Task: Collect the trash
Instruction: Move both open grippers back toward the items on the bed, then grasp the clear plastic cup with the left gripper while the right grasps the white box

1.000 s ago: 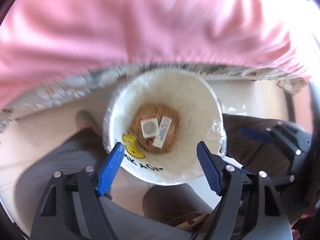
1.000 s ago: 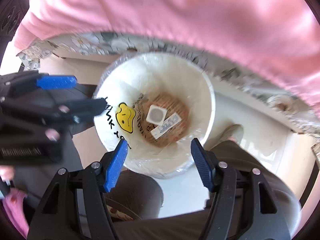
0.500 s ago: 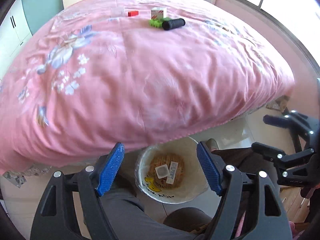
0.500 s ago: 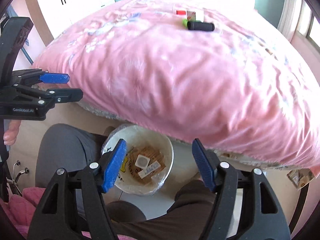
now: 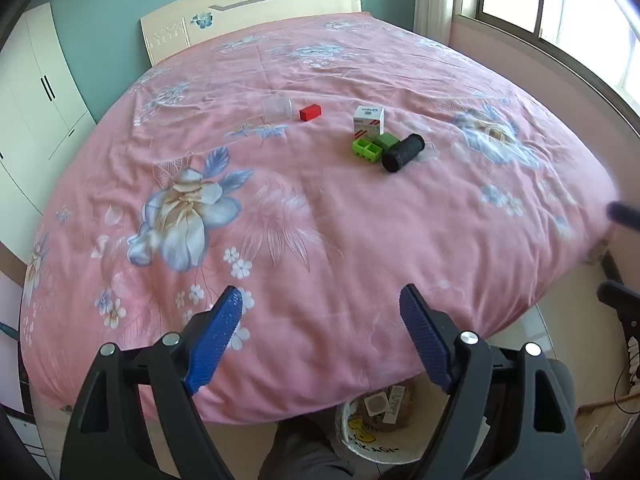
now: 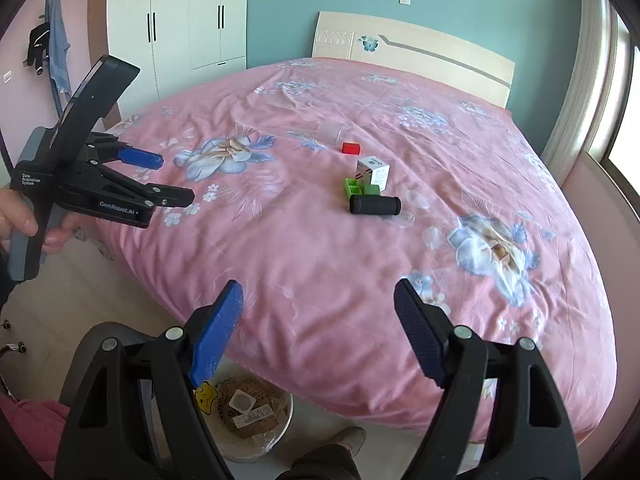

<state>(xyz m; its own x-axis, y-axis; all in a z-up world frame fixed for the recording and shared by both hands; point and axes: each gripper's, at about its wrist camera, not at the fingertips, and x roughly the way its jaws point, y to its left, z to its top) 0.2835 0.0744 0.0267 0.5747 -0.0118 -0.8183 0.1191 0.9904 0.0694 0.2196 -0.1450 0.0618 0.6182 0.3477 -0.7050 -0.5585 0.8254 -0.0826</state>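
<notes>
Wardrobe point(image 6: 180, 12): stood at the far left, white, flat doors with thin dark handles.
Left gripper point(image 5: 320, 334): its jaws had just been opening and stood wide, blue ribbed pads on black arms, nothing between them; only pink bedspread showed in the gap. In the right wrist view it hung over the bed's left edge point(image 6: 174, 180), held by a hand point(image 6: 24, 220).
Bed point(image 5: 360, 220): soft pink quilt, creased, printed with blue and cream flowers; pale headboard point(image 6: 420, 48) at the far end.
Clear cup point(image 5: 277, 109): lay on its side, far left of the group, see-through plastic.
Red box point(image 5: 310, 112): small block just right of the cup.
White carton point(image 5: 368, 119): upright, red and white print, near the middle of the bed.
Green tray point(image 5: 367, 151): small, with two compartments, just near of the carton.
Black cylinder point(image 5: 403, 153): matte, rough-looking, on its side, touching the green pieces on their right.
Right gripper point(image 6: 318, 330): its jaws had just been opening, wide apart, nothing between them.
Bin point(image 6: 250, 432): round, white, clear-lined, on the floor at the near edge of the bed, partly under the quilt's overhang and behind the near jaws; wrappers and brown scraps lay inside.
Window point(image 5: 560, 4): far right, bright.
</notes>
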